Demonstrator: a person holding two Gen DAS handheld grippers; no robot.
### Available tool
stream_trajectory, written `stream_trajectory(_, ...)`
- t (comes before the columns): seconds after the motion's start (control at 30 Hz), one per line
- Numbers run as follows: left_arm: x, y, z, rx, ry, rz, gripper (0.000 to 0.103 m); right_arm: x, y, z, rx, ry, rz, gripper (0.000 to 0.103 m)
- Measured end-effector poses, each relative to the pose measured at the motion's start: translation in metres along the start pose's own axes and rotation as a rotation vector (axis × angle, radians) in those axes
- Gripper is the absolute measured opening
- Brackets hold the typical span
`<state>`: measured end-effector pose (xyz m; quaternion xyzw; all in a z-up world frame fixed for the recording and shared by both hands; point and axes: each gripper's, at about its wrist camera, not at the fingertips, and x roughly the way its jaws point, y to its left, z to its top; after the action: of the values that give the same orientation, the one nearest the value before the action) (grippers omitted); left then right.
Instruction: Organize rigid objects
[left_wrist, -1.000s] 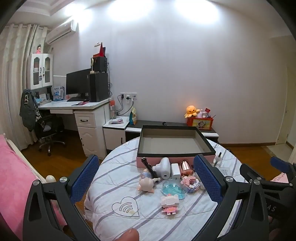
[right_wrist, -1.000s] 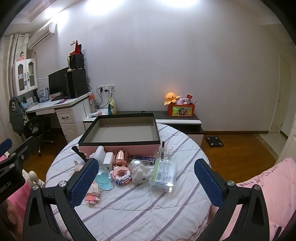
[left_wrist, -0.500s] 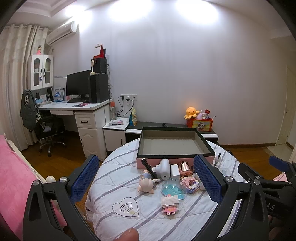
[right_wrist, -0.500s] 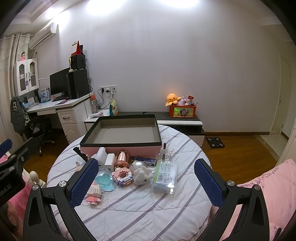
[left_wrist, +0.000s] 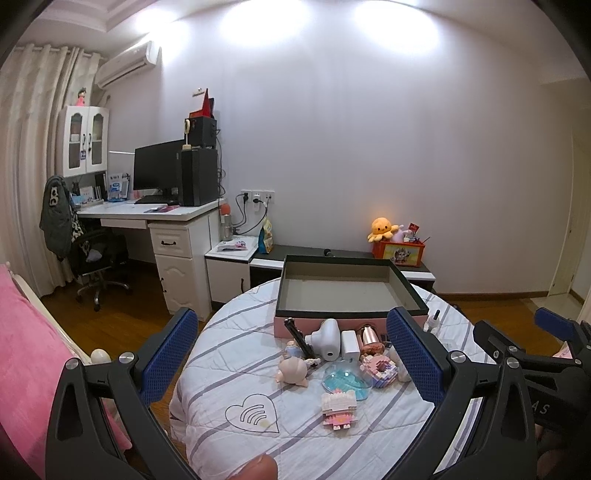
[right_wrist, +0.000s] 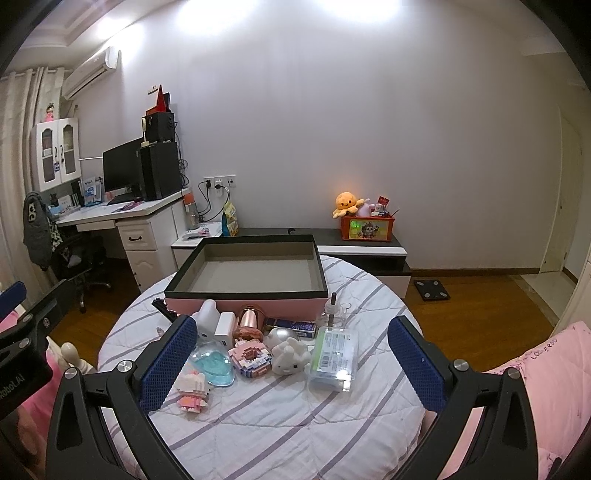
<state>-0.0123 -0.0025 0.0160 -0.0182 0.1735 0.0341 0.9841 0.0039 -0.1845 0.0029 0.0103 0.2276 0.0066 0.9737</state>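
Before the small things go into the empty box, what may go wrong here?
1. The glass bottle stands upright beside the clear plastic case; a hand-held gripper reaching for the case may tip it.
2. The toys are crowded: the white bunny figure touches the pink block ring, so open fingers may push neighbours.
3. The pink block figure may break apart if squeezed.

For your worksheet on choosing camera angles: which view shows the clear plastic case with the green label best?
The right wrist view. There the clear plastic case lies in full sight on the striped tablecloth, label up, beside the white bunny toy. In the left wrist view the left gripper has its right finger across that spot, so the case cannot be made out.
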Motion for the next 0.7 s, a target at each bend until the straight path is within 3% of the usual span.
stream_trajectory(0.7,0.0061,0.0006,-0.0020,-0.020,0.009,-0.021,0.103,-0.0019,-0.0005,0.0009,-0.005,-0.005,0.000,0.103)
